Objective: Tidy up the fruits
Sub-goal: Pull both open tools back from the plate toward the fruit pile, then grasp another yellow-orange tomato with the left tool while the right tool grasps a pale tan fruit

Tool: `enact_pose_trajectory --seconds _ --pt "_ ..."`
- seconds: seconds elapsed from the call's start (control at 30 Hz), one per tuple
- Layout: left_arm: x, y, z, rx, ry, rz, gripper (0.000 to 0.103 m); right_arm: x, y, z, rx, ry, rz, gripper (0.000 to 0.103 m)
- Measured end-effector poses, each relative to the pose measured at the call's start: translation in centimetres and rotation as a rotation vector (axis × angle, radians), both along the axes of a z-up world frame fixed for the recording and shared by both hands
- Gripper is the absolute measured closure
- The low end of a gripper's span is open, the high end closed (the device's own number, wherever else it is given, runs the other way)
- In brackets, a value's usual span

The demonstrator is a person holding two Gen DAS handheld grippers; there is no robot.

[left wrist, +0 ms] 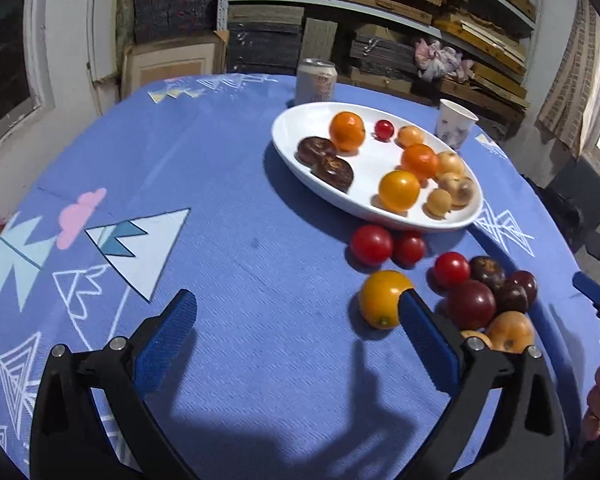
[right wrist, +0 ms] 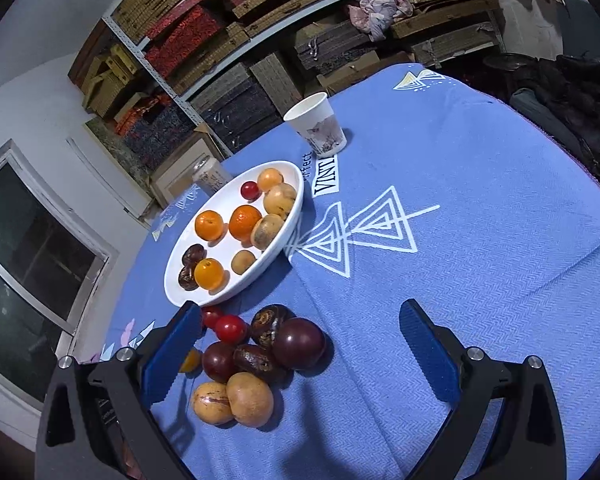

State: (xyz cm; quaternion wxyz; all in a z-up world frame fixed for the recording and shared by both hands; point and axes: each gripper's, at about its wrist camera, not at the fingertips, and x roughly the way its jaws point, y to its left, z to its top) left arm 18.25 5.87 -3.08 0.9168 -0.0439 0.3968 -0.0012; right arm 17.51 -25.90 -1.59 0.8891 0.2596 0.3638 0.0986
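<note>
I see both my left gripper (left wrist: 298, 312) and right gripper (right wrist: 300, 322) spread wide, empty, near the loose fruits (right wrist: 260, 356) before the white plate (right wrist: 180, 292).

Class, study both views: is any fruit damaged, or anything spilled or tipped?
Nothing is spilled; the paper cup and can stand upright. One tan fruit in the white dish shows dark blotches, possibly bruising.

Plate (left wrist: 288, 128): 1, holding 11 fruits. Loose fruits on tabletop (left wrist: 240, 260): 10. Can (left wrist: 315, 82): 1. Cup (left wrist: 456, 124): 1.
</note>
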Motion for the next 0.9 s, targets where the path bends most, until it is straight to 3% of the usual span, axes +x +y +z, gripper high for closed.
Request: enact_pose_trajectory --seconds 0.3,0.4,0.5,0.6,0.7,0.83,0.9 --pt "-0.9 -4.1 -1.3 0.158 0.002 -0.132 0.004 -0.8 1.4 0.9 -0.090 -0.050 0.013 0.003" --pt "-1.1 -3.9 -1.7 0.154 0.025 -0.129 0.005 -1.0 1.3 0.8 -0.075 -0.065 0.003 0.003" --pt "-0.8 -3.2 -1.4 0.111 0.018 -0.119 0.021 -1.0 1.2 0.7 -0.055 -0.057 0.012 0.003" --pt "-0.2 -2.9 -1.8 0.085 0.038 -0.120 0.021 -1.0 1.3 0.8 -0.073 -0.058 0.007 0.003" --pt "-0.2 -3.6 -1.7 0.108 0.018 -0.139 0.024 -1.0 1.5 0.6 -0.078 -0.051 0.011 0.003" --pt "0.0 -4.2 -2.0 0.106 0.031 -0.182 0.052 -1.2 2.3 0.4 -0.115 -0.059 0.021 0.003" --pt "0.3 -4.1 -2.1 0.083 0.046 -0.192 0.055 -1.5 3.0 0.5 -0.144 -0.078 0.035 0.003"
